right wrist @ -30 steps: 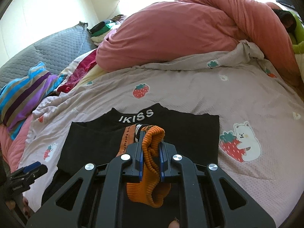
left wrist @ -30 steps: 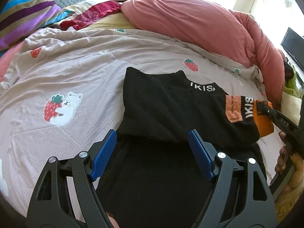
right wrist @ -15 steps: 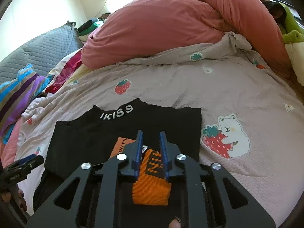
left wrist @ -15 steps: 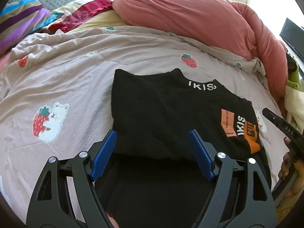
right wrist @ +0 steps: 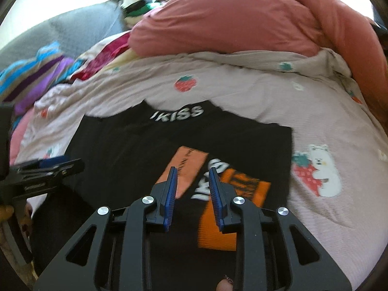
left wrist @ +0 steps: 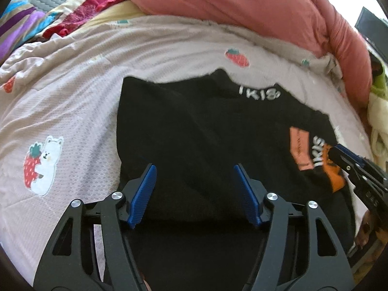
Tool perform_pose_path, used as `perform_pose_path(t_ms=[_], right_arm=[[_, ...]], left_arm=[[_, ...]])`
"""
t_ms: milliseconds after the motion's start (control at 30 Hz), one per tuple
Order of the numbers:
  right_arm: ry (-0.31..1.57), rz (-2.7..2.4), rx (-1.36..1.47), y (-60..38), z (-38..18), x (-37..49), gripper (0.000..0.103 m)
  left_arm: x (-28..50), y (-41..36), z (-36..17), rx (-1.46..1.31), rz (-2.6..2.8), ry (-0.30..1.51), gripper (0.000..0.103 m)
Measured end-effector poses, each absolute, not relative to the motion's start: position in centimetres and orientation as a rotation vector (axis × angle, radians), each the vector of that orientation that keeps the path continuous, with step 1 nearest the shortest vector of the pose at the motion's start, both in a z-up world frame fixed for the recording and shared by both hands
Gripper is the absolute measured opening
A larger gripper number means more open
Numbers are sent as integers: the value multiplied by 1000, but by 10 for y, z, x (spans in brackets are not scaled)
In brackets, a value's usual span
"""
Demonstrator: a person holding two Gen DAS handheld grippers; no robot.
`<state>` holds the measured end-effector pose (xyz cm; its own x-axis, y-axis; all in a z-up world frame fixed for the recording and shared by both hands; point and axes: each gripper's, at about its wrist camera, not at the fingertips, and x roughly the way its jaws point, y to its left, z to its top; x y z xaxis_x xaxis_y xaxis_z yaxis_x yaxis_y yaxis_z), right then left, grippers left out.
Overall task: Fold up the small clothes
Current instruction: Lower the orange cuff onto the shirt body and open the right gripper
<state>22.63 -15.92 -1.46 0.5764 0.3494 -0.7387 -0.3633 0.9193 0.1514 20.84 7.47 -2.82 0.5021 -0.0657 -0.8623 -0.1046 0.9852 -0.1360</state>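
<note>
A small black sweater [left wrist: 198, 131] with white "IKISS" lettering lies flat on the bed, both sleeves folded in over the body. It also shows in the right wrist view [right wrist: 135, 150]. Its orange-cuffed sleeve [right wrist: 232, 194] lies across the right side. My left gripper [left wrist: 195, 181] is open and empty, just above the sweater's lower left part. My right gripper [right wrist: 191, 184] is open and empty, hovering over the orange sleeve; it shows at the right edge of the left wrist view [left wrist: 349, 167].
The pink strawberry-print bedspread [left wrist: 72, 92] covers the bed. A rolled salmon duvet [left wrist: 242, 7] lies at the back and right. Striped and red clothes [left wrist: 29, 21] pile at the back left, near a grey pillow [right wrist: 60, 31].
My right gripper laid the orange-cuffed sleeve down on the sweater, let go and opened. Both grippers moved closer over the sweater.
</note>
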Motion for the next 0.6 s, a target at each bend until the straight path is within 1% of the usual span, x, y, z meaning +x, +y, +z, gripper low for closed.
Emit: perform_pose_path(t_ms=[67, 167, 300, 467, 600], right_arm=[[870, 443, -42, -148, -18, 224, 26], [877, 485, -70, -134, -20, 219, 26], [898, 509, -90, -126, -24, 217, 30], [997, 445, -165, -129, -47, 220, 31], [1016, 471, -67, -147, -54, 220, 31]], left_arm=[[210, 76, -39, -166, 29, 1089, 57], [207, 76, -44, -144, 19, 1086, 58], [204, 79, -45, -152, 5, 1078, 58], [201, 80, -46, -157, -5, 1064, 58], [200, 79, -46, -157, -8, 1056, 58]])
